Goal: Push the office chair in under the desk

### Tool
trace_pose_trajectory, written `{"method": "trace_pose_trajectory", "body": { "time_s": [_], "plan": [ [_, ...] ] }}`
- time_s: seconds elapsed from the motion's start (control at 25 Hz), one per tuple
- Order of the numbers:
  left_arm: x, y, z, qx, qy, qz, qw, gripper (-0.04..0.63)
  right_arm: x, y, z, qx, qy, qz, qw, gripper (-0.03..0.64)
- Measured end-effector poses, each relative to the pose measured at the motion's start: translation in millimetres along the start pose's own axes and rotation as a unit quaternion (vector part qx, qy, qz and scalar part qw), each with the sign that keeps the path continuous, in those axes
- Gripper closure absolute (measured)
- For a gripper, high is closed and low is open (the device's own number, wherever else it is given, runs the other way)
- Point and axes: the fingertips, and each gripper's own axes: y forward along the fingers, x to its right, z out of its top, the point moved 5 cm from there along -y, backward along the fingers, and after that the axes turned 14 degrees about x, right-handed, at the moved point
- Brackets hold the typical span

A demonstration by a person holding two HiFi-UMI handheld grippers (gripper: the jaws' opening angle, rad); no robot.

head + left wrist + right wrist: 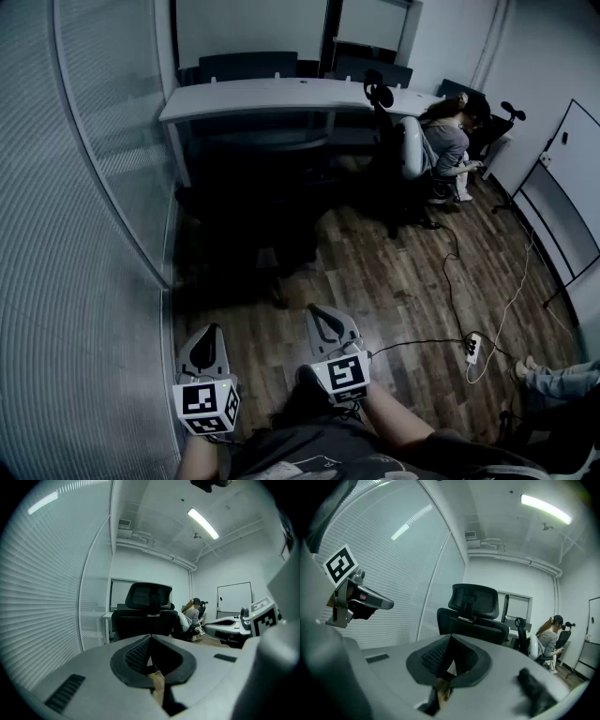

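Holds the left gripper [208,336] and the right gripper [325,319] low and side by side, each claw pressed together with nothing pinched. Faces the back of the black office chair [145,620], out on the wood floor [403,281] before the white desk [281,94], apart from both grippers. Shares the room with a seated person [448,141] at the desk's right end.

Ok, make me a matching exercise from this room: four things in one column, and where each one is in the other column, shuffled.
Things:
1 black office chair
2 white desk
3 power strip
4 whiteboard

Places:
A lying on the wooden floor, cables running to it
B at the far end of the room
C standing upright at the room's right edge
D pulled out, not yet under the desk

Pairs: 1-D, 2-B, 3-A, 4-C
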Motion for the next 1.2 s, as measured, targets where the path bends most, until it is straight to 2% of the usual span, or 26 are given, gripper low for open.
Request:
{"method": "trace_pose_trajectory", "body": {
  "time_s": [0.56, 0.76, 0.88, 1.08, 1.2],
  "plan": [
    [-9, -7, 0, -0.009, -0.003, 0.001, 1.0, 0.58, -4, -8, 3, -0.006, 0.007, -0.016, 1.0, 0.594],
    [-14, 0, 2, 0.015, 0.035, 0.003, 0.9993, 0.58, 3, -5, 13, -0.004, 0.015, -0.024, 1.0, 0.594],
    [-14, 10, 4, 0.023, 0.057, -0.007, 0.9981, 0.58, 19, 2, 14, -0.001, -0.003, -0.052, 0.999, 0.592],
    [-20, 29, -4, 0.039, 0.02, -0.018, 0.9989, 0.578, 46, 16, -11, 0.029, -0.032, -0.105, 0.994, 0.592],
    [-28, 45, -3, 0.034, 0.044, -0.011, 0.9984, 0.578, 62, 32, -19, 0.016, -0.036, -0.116, 0.992, 0.591]
  ]
}}
